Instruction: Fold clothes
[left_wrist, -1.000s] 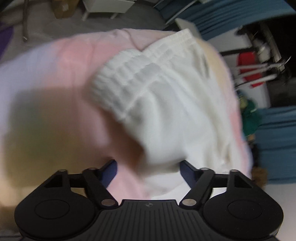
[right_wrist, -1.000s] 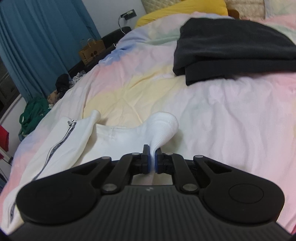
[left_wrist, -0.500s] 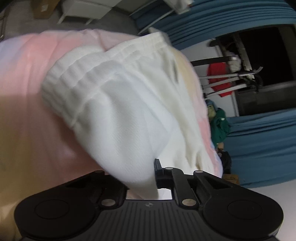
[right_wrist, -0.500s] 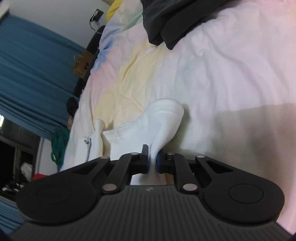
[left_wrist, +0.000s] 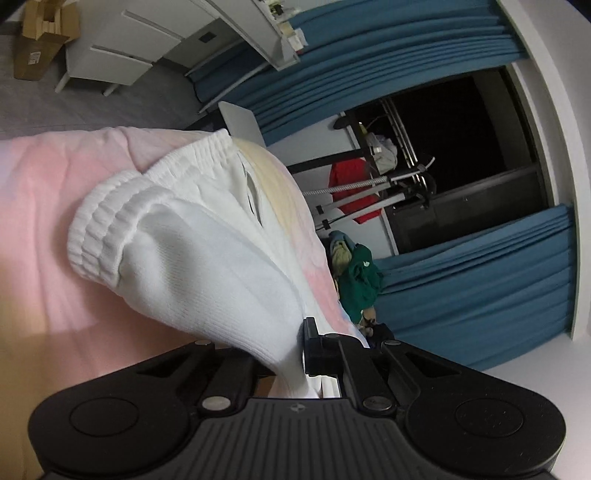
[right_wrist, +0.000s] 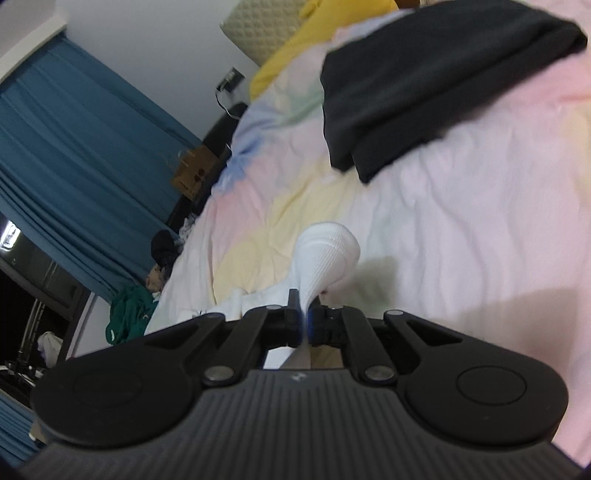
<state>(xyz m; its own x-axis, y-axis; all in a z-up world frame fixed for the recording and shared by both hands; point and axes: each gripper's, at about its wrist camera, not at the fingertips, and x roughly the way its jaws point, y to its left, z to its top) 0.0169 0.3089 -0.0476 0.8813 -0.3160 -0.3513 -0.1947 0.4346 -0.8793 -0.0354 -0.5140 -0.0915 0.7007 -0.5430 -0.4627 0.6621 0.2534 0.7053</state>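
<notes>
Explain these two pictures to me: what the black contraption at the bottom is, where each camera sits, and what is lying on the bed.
There is no robot here. A person holds a two-finger gripper in each hand, and a wide-angle camera on each looks forward along its fingers, so the black frame at the bottom is the tool itself. One picture is from the left gripper, the other from the right gripper. Both are shut on a white garment with ribbed cuffs, each pinching a different part and lifting it off the pastel bedspread. Farther up the bed lies a folded dark garment. Blue curtains hang in the background.
</notes>
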